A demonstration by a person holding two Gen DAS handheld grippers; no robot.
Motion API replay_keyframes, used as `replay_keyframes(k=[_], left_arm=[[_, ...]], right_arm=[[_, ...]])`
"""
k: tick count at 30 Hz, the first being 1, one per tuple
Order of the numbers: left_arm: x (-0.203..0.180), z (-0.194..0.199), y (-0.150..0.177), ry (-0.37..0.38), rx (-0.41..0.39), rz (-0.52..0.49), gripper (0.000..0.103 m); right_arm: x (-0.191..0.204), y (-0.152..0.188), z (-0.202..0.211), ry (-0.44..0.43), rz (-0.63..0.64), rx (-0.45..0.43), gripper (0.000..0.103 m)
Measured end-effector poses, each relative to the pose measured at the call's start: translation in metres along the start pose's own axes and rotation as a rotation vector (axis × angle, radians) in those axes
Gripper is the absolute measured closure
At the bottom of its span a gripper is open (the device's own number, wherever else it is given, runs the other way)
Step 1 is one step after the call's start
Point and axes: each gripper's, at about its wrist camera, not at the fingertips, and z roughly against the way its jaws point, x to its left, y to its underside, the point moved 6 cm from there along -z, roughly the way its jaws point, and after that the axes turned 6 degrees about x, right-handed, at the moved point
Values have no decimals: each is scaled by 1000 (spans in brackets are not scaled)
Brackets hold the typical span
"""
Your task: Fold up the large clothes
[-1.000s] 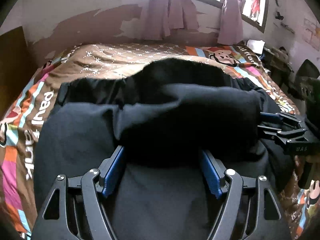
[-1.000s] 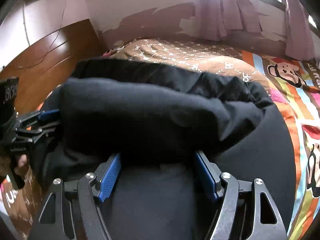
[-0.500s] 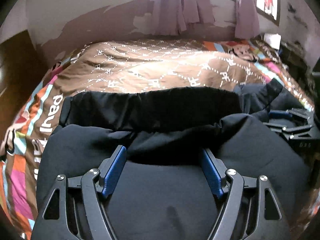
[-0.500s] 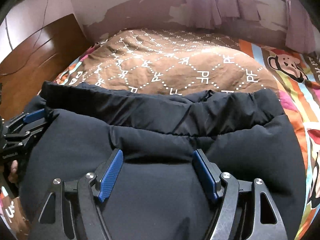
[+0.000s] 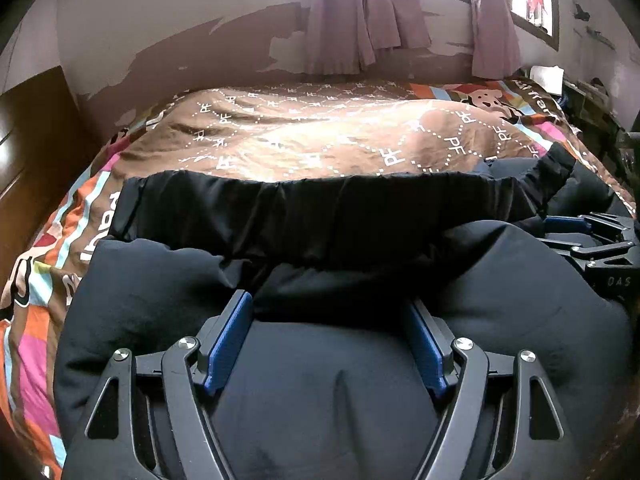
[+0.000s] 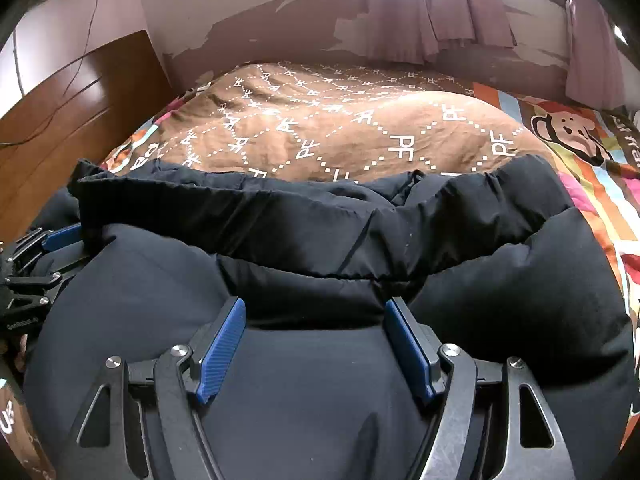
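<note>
A big dark navy puffy jacket [image 5: 320, 380] lies folded over on the bed, its black lining band [image 5: 320, 208] showing along the far edge. It also fills the right wrist view [image 6: 320, 380]. My left gripper [image 5: 330, 312] is open, blue pads wide apart, with a fold of the jacket bulging between the fingers. My right gripper [image 6: 314, 316] is open the same way over the jacket's other half. The right gripper also shows at the right edge of the left wrist view [image 5: 592, 240], and the left gripper at the left edge of the right wrist view [image 6: 40, 256].
The bed has a brown patterned cover [image 5: 320, 140] with colourful striped borders [image 6: 592, 168]. A peeling wall with purple curtains [image 5: 360, 20] stands behind it. A wooden headboard or cabinet [image 6: 72, 100] is at the left. Cluttered furniture [image 5: 592, 100] sits at the far right.
The lifted fold of jacket came down forward onto the rest of the jacket and now lies flat. Both grippers lowered with it, and more of the bed cover shows beyond.
</note>
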Motion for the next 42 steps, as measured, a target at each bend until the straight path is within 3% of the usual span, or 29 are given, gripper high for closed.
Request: replay_keyframes(k=[24, 29, 34, 38, 42], left_arm=[[0, -3, 6, 35, -21, 1, 31], [6, 28, 8, 55, -122, 47, 31], [0, 73, 17, 166, -211, 31, 31], [-6, 65, 27, 183, -122, 13, 31], [-8, 55, 37, 151, -88, -7, 31]], right_arm=[[0, 8, 14, -26, -1, -96, 32], [0, 12, 39, -65, -34, -140, 26], [21, 34, 82, -23, 131, -182, 25], [40, 40, 96, -89, 154, -178, 19], [50, 44, 74, -65, 164, -112, 18]])
